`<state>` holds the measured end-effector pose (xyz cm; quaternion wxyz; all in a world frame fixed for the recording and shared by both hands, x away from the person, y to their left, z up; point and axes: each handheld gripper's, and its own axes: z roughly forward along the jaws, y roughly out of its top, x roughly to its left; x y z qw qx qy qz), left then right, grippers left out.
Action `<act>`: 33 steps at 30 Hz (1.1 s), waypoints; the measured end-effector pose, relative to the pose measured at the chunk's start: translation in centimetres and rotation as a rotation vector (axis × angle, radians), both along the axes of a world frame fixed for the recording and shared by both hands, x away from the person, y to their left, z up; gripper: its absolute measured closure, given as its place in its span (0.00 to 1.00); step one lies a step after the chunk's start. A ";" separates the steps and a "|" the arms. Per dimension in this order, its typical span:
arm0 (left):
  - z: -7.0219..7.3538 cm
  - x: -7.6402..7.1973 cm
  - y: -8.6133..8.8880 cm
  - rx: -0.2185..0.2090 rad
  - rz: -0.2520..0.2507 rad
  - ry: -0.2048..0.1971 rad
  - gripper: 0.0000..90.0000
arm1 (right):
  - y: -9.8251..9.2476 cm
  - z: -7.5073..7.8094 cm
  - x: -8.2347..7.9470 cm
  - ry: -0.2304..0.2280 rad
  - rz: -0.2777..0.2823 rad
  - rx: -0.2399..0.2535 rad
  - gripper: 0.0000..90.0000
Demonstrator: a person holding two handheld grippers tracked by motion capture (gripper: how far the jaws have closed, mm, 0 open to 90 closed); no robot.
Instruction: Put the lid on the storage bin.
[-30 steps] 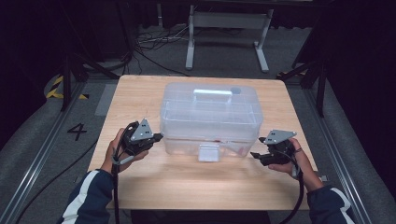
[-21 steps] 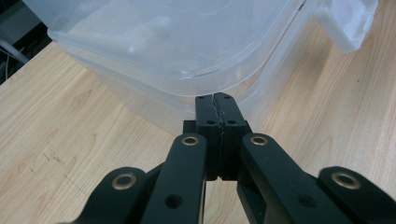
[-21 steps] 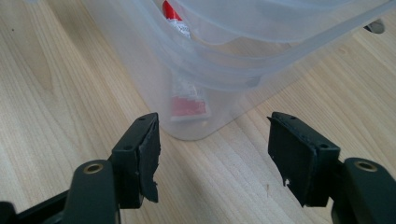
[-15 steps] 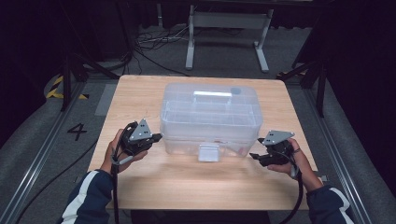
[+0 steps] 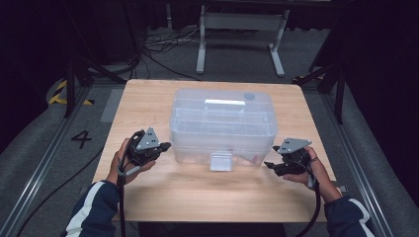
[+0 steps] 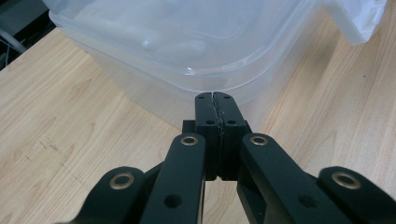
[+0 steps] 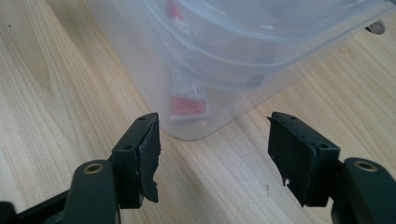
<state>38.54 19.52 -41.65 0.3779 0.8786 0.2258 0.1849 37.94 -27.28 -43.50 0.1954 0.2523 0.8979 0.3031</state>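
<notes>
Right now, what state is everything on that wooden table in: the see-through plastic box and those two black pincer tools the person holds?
Clear plastic storage box: lid on, upright, front latch flap hanging down.
Left gripper: shut, empty, tips by the box's corner; contact unclear.
Right gripper: open, empty, aimed at the box's other corner, not touching.
Red-and-white packet: inside the box, against its wall.
</notes>
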 end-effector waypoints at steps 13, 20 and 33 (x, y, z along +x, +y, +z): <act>0.1 -0.1 0.7 0.028 0.004 0.010 0.86 | -0.1 0.8 -0.4 -0.036 -0.001 -0.003 0.39; -0.3 -0.7 1.2 0.070 0.021 0.014 0.76 | 0.0 1.2 -0.7 -0.051 0.006 -0.021 0.39; -2.1 -1.4 2.5 0.171 0.068 -0.001 0.61 | -0.3 1.7 -1.5 -0.079 0.011 -0.052 0.39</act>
